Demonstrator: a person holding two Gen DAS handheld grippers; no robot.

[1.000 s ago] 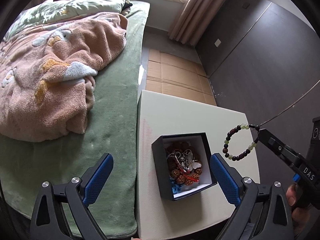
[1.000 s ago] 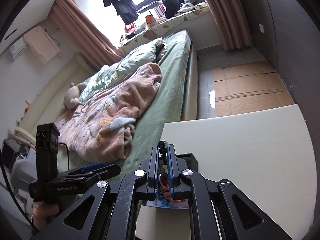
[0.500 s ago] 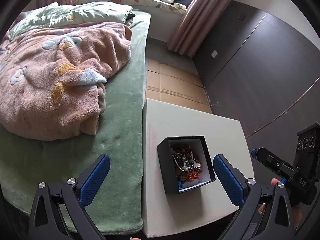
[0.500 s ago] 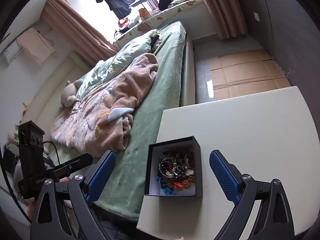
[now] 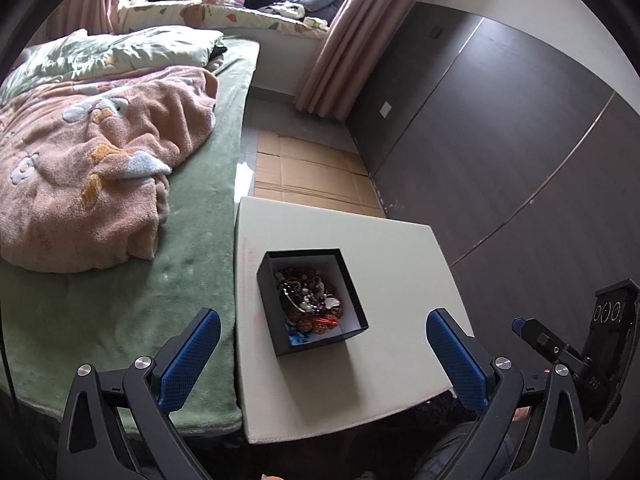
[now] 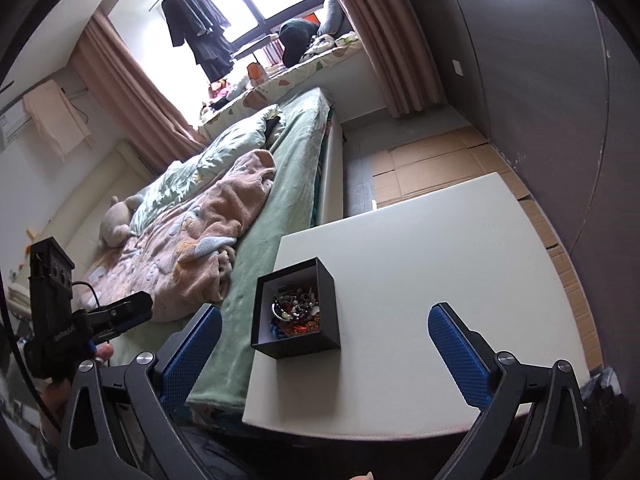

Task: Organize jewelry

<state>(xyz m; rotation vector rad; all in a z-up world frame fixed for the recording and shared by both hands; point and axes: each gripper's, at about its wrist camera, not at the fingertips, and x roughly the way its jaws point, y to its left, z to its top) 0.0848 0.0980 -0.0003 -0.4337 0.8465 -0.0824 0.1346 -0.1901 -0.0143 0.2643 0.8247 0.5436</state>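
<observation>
We are holding both hand-held grippers spread apart and empty, left (image 5: 320, 354) and right (image 6: 325, 346), each facing the jewelry box (image 5: 312, 306) straight ahead on the desk (image 5: 400, 264).

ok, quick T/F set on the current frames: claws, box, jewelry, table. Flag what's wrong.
1. Both claws are open and hold nothing. True: left claw, right claw.
2. The black box has its lid on. False: it is open on top.
3. The jewelry is piled inside the box. True.
4. A bracelet lies on the white table beside the box. False: none shows there.
5. The box sits near the table's bed-side edge. True.
</observation>
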